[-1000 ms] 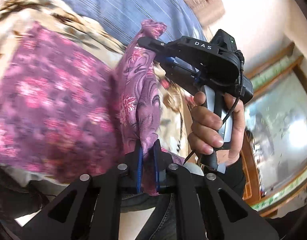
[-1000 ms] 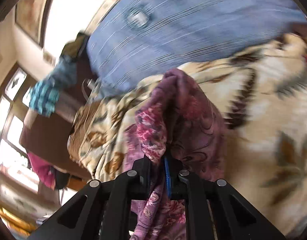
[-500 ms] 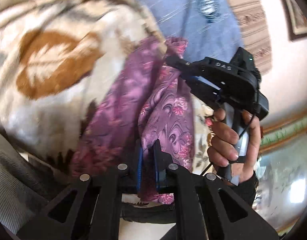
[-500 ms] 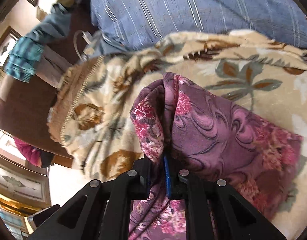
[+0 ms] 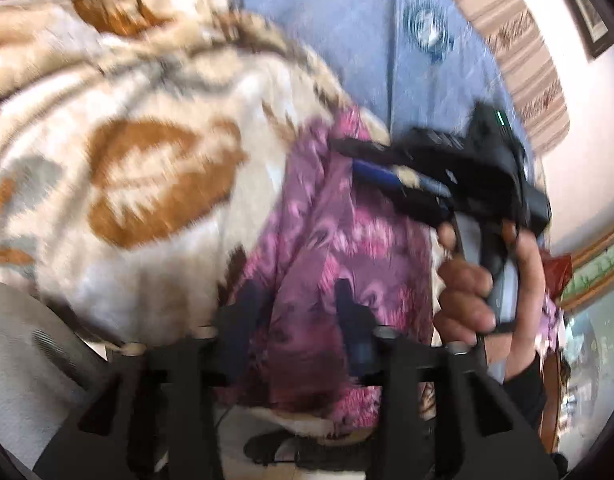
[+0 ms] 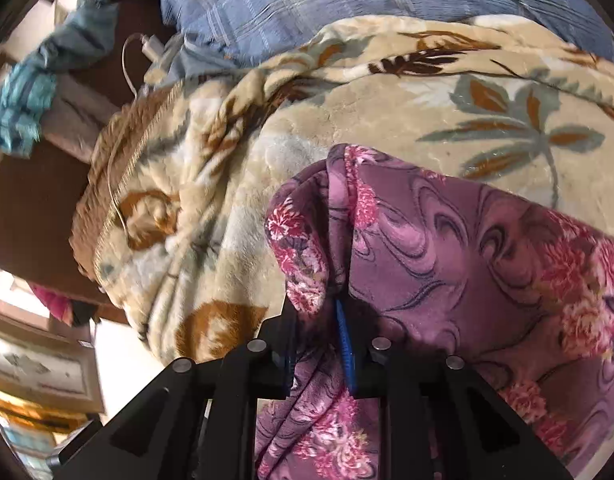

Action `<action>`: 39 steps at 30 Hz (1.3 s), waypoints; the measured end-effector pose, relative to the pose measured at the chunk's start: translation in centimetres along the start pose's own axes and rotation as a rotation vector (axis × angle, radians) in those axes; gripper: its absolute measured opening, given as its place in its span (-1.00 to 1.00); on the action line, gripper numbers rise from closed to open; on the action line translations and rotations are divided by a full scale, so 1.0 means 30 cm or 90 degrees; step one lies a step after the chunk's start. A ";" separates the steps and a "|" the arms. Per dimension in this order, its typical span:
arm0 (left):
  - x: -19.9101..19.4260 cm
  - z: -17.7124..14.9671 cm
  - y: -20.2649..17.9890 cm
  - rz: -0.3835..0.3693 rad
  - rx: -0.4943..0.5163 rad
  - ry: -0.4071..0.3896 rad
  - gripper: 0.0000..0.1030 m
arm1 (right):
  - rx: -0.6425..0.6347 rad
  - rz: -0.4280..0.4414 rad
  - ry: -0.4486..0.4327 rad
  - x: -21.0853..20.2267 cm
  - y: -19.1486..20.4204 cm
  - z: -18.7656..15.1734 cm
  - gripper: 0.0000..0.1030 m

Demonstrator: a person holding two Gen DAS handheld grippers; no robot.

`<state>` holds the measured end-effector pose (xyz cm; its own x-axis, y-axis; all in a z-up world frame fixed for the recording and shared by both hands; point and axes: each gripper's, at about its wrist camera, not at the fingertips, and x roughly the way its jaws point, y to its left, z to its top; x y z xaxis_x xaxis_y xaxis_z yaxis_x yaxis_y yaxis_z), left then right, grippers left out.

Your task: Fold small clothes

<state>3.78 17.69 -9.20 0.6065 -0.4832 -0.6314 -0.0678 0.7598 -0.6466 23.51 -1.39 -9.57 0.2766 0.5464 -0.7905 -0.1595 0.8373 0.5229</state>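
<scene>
Purple floral garment (image 6: 447, 248) laid on the blanket (image 6: 387, 92); left gripper (image 5: 303, 304) released, right gripper (image 6: 319, 320) grasping its edge—release next.

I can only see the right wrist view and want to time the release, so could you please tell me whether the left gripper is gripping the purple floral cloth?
Observer: The left gripper looks open. Its fingers are spread, with the purple floral cloth loose between them, though the view is blurred.
Operator: Where is my right gripper from that side?
Observer: The right gripper is at the cloth's far top edge, beyond the left gripper.
Operator: Is anything close to it?
Observer: Only the right hand on its handle, just off the cloth's right edge.
</scene>
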 end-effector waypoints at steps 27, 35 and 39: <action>-0.027 0.063 -0.191 0.094 0.128 -0.025 -0.09 | 0.055 0.018 -0.151 -0.479 -0.292 -0.432 0.01; 0.245 0.256 -0.287 0.107 0.190 0.046 -0.05 | 0.125 0.040 -0.141 -0.453 -0.387 -0.296 0.26; 0.348 0.226 -0.215 0.142 0.170 0.092 -0.05 | 0.179 0.086 -0.132 -0.407 -0.474 -0.233 0.27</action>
<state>15.91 10.70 -8.72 0.4810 -0.3353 -0.8101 0.0348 0.9306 -0.3645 15.77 -19.83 -9.59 0.4615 0.6119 -0.6423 0.0507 0.7047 0.7077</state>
